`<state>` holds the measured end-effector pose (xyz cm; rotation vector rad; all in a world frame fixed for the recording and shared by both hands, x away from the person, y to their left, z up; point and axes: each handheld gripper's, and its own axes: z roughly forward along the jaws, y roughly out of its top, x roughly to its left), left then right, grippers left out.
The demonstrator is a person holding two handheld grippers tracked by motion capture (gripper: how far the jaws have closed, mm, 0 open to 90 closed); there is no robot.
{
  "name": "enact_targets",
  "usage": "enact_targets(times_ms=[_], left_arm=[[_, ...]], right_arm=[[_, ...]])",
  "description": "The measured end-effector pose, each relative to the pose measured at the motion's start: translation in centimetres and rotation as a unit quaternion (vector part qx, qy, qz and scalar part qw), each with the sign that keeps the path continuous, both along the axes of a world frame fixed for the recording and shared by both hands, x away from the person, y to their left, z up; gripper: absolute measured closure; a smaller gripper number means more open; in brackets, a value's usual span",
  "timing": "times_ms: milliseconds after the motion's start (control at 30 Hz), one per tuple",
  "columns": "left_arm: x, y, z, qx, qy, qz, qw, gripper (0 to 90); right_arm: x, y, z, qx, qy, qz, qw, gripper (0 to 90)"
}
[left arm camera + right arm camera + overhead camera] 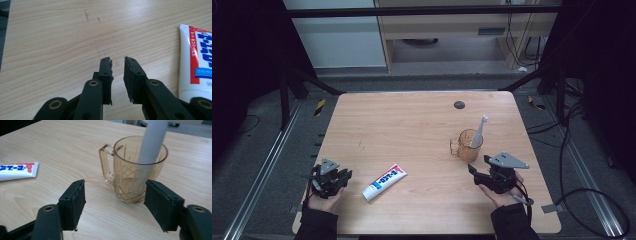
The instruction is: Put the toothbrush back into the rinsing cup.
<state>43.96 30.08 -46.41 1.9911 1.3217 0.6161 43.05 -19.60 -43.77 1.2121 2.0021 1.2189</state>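
Resting on: a pale wooden tabletop point(412, 125), with a person's two hands coming in from its near edge.
Left gripper point(343, 179): held low near the front left corner; in the left gripper view point(117, 72) its fingers stand almost together with only a thin slit between the pads and nothing in it.
Toothpaste tube point(384, 181): white with red and blue print, lying flat and slanted just to the right of the left gripper, apart from it; its crimped end shows at the right edge of the left gripper view point(196, 60).
Right gripper point(476, 170): held near the front right part of the tabletop, pointing toward the mug; in the right gripper view point(115, 202) its fingers stand wide apart, gripping nothing.
Mug point(468, 145): clear amber glass, upright, handle toward the tube; in the right gripper view point(127, 170) it stands just beyond the open fingers, untouched.
Toothbrush point(479, 131): pale grey, leaning in the mug, head up point(151, 142).
Dark round spot point(459, 104): on the far part of the tabletop.
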Motion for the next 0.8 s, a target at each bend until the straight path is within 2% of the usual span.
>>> enact_targets(times_ms=[433, 600, 733, 800], left_arm=[[-0.2, -1.2, 0.3, -0.006, 0.012, -0.049, 0.9987, 86.7], [-0.3, -1.6, 0.6, -0.009, 0.011, -0.062, 0.9980, 85.7], [-0.3, -2.1, 1.1, -0.016, 0.007, -0.081, 0.9965, 81.5], [-0.4, -2.4, 1.5, -0.013, 0.006, -0.090, 0.9958, 79.1]], right_arm=[[-0.1, 2.0, -0.6, -0.025, 0.015, 0.041, 0.9987, 49.9], [-0.1, 2.3, -0.9, -0.035, 0.018, 0.047, 0.9981, 52.4], [0.0, 2.2, -1.0, -0.039, 0.018, 0.047, 0.9980, 52.6], [0.0, 2.1, -1.1, -0.041, 0.018, 0.046, 0.9979, 52.5]])
